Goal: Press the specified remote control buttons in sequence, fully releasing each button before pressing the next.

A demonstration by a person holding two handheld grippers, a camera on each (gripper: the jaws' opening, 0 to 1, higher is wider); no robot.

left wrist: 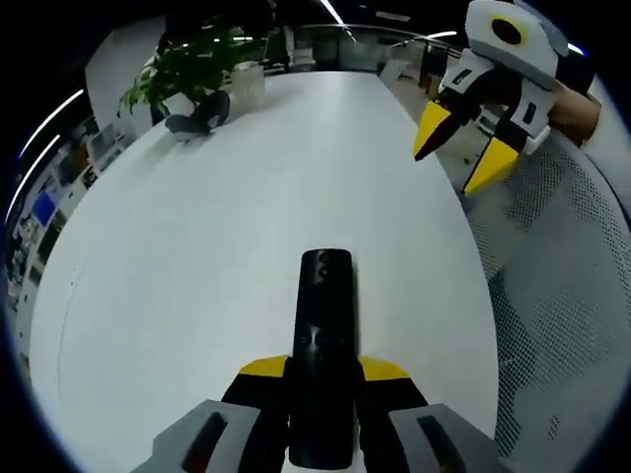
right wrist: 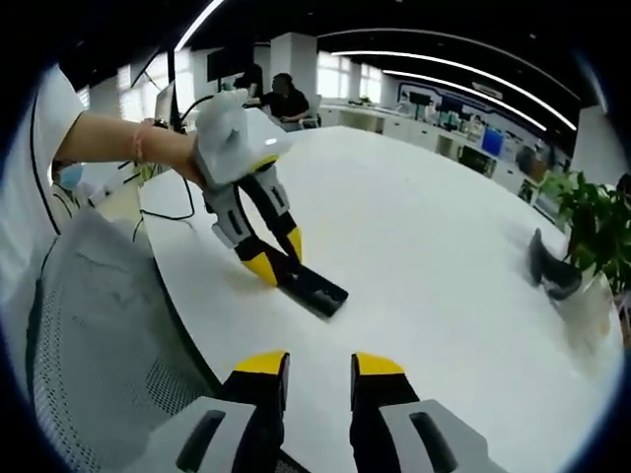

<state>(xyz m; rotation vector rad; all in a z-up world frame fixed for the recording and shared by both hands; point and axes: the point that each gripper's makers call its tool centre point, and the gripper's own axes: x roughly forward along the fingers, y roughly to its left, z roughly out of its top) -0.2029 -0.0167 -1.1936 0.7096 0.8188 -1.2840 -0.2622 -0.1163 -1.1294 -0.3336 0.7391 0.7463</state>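
My left gripper (left wrist: 323, 370) is clamped on the near end of the black remote control (left wrist: 324, 296), which lies on the white table (left wrist: 197, 256). My right gripper (right wrist: 317, 370) hangs above the table's near edge, empty, jaws narrowly parted. I should bring one yellow tip straight down onto the target button, press briefly, then lift clear.

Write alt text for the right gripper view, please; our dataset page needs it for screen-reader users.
The left gripper, held in a person's hand, clamps one end of a black remote control lying on a white table. The right gripper hovers open and empty in the foreground; a potted plant stands at the far right.
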